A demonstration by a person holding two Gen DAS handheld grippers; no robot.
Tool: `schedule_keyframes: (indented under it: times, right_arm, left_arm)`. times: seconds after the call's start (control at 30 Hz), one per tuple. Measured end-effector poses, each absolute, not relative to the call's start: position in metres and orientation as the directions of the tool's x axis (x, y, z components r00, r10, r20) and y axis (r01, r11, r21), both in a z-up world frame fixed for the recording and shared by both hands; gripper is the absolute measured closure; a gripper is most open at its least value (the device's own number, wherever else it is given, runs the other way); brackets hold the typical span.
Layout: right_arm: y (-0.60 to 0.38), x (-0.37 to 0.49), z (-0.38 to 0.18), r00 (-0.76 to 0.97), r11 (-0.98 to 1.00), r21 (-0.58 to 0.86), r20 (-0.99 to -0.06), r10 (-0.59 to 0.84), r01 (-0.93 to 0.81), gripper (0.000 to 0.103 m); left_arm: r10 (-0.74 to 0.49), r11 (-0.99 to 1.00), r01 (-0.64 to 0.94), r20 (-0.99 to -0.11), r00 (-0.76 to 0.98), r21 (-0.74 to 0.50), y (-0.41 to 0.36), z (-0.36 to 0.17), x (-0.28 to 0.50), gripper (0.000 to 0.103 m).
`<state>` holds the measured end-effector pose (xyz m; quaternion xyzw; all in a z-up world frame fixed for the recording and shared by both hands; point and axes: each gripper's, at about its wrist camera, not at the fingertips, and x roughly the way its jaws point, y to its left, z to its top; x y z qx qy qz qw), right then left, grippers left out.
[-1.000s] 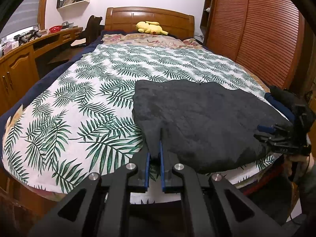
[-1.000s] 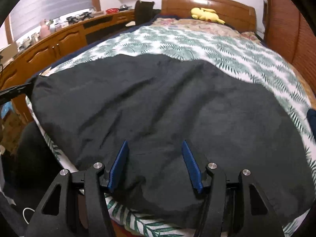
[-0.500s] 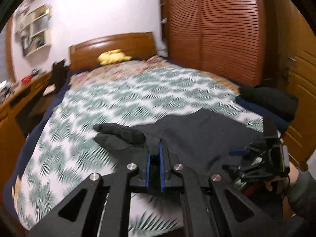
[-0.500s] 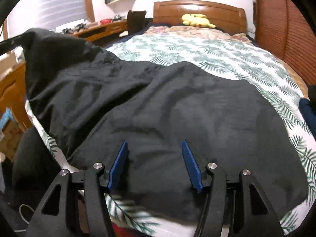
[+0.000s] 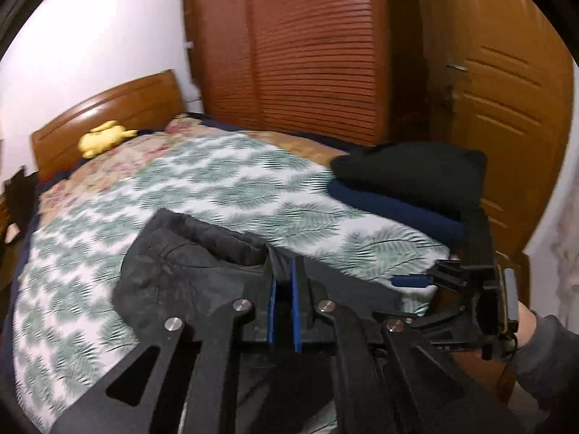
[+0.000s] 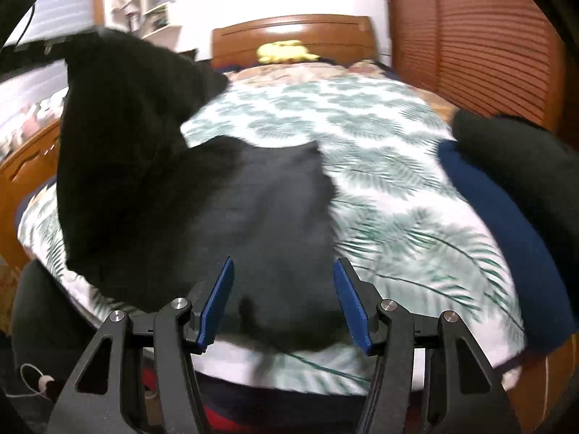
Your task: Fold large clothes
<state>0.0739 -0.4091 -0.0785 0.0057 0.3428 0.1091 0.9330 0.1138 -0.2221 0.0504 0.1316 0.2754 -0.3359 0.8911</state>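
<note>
A large black garment (image 6: 231, 213) lies on the leaf-print bed (image 6: 362, 126). My left gripper (image 5: 284, 271) is shut on the garment's left edge (image 5: 188, 264) and holds it lifted and carried over toward the right; in the right wrist view that raised flap (image 6: 119, 119) hangs at the left. My right gripper (image 6: 282, 275) is open and empty, low over the garment's near edge at the foot of the bed. It also shows in the left wrist view (image 5: 416, 282) at the right, held by a hand.
A stack of folded clothes, black (image 5: 409, 173) on navy (image 5: 391, 209), sits at the bed's right corner. A yellow plush toy (image 5: 101, 139) lies by the wooden headboard. Slatted wardrobe doors (image 5: 289, 47) stand right of the bed; a wooden desk (image 6: 25, 159) runs along the left.
My left gripper has lifted the garment's left edge and swung it up and rightward, folding the garment over itself. The right gripper stayed open near the bed's foot.
</note>
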Motion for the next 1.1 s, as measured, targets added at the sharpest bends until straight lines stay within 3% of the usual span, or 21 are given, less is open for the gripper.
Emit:
schedule_keyframes:
  times: [0.33,0.77,1.1]
  right_arm:
    - [-0.463,0.055,-0.072,0.752,0.981,0.15,-0.63,0.193,-0.126,0.045]
    - [-0.43,0.068,-0.044,0.777,0.977,0.114,-0.592,0.213,-0.181,0.045]
    - [-0.39,0.079,-0.008,0.805,0.972,0.041,-0.553,0.216,-0.233,0.044]
  left_arm:
    - [-0.484,0.751,0.658,-0.629,0.608,0.058,-0.269,0.011,0.122,0.098]
    - [-0.526,0.789,0.613,-0.554,0.645,-0.037,-0.199,0.038,0.104,0.081]
    - [-0.463,0.853,0.517,-0.556,0.69,-0.069,-0.12,0.019,0.101,0.078]
